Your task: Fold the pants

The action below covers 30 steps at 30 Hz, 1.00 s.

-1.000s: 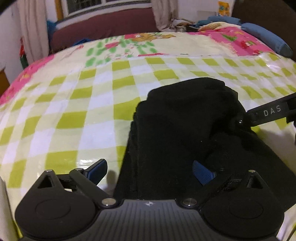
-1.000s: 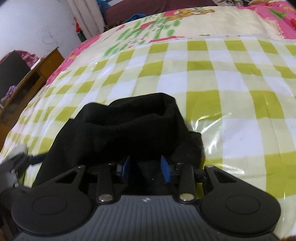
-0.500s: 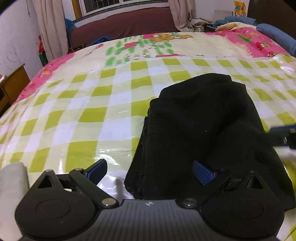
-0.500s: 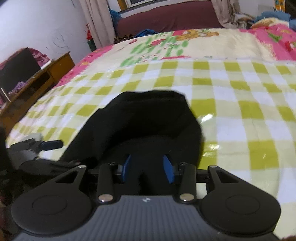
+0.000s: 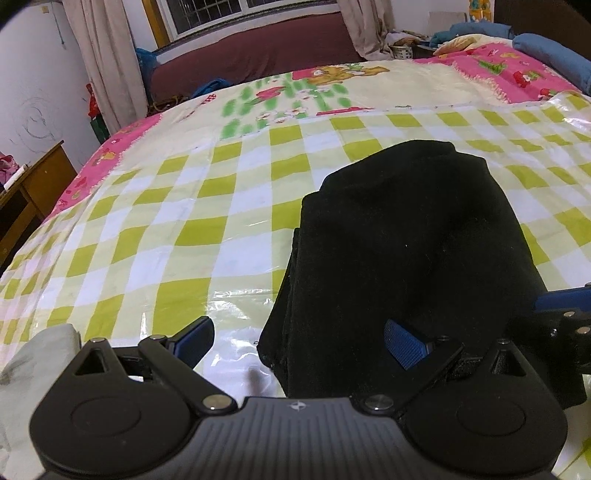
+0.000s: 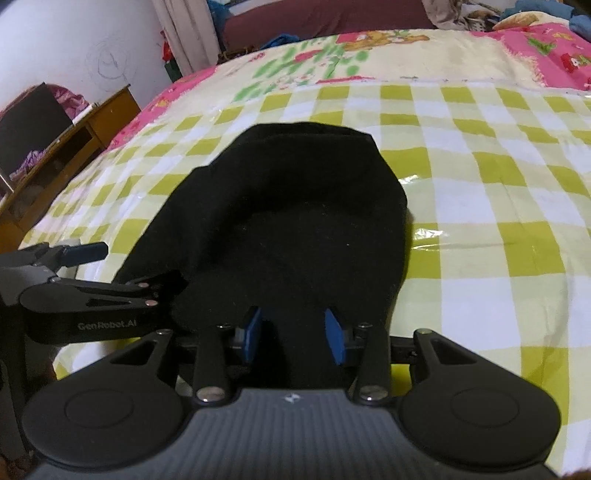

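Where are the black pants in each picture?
Left wrist view: the black pants lie folded right of centre, on the green checked cloth.
Right wrist view: the pants fill the centre, just ahead of the right gripper.
Shared landmark: the maroon sofa under the window, also at the top of the right wrist view.

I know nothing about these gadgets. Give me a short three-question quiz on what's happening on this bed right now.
1. True or false: the left gripper is wide open.
2. What colour are the folded pants? A) black B) red C) white
3. Fill in: the pants lie on a green-and-white ______ sheet.

Key:
1. True. Its fingers are spread, one over the sheet, one over the pants.
2. A.
3. Checked. The right gripper, fingers closer together, has black cloth between them; whether it pinches is unclear.
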Motion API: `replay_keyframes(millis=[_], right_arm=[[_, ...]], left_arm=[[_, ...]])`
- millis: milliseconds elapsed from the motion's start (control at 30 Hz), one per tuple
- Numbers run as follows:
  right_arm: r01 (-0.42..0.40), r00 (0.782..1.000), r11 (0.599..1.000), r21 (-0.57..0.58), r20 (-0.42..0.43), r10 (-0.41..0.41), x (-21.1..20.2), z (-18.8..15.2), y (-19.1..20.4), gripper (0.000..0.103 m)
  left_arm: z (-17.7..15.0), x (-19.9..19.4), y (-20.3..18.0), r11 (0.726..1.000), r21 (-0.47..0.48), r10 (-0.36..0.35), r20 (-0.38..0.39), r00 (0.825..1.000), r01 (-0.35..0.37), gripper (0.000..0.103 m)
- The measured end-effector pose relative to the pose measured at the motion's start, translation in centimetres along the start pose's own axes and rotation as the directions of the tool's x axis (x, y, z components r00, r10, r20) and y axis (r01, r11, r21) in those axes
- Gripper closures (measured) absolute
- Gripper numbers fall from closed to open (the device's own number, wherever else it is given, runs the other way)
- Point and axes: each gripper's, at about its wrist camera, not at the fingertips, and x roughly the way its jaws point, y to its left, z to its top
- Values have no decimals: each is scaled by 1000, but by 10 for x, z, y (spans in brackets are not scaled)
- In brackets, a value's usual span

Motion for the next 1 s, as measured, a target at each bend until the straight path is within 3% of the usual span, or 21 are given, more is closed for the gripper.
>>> replay_keyframes(millis=[400,600,667,733,833,1000], right_arm=[[-49,999,999,-24,16,49,-16,-14,15,62],[69,998,990,-121,6,-69,4,-14,15,65],[128,992,988,-88,-5,-129,14,-6,5,65],[79,997,997,-8,-1,-79,2,0,-2,64],[-2,998,1000,-12,63,2,-32,-8,8,62],[-79,994,997,25,81,76,-57,-28,20,61]], left_arm=[[-2,-3,-1,1000,-3,4,-3,1000,-4,0],[-7,-6,0,1000,-20,0,-12,1000,0,0],[-9,-11,2,999,-36,-4,-12,1000,3,0],[-12,-20,3,999,-40,4,2,1000,-4,0],[-17,-30,5,997,-75,-5,16,1000,6,0],[-30,-44,0,992,-122,-30,26,999,33,0]])
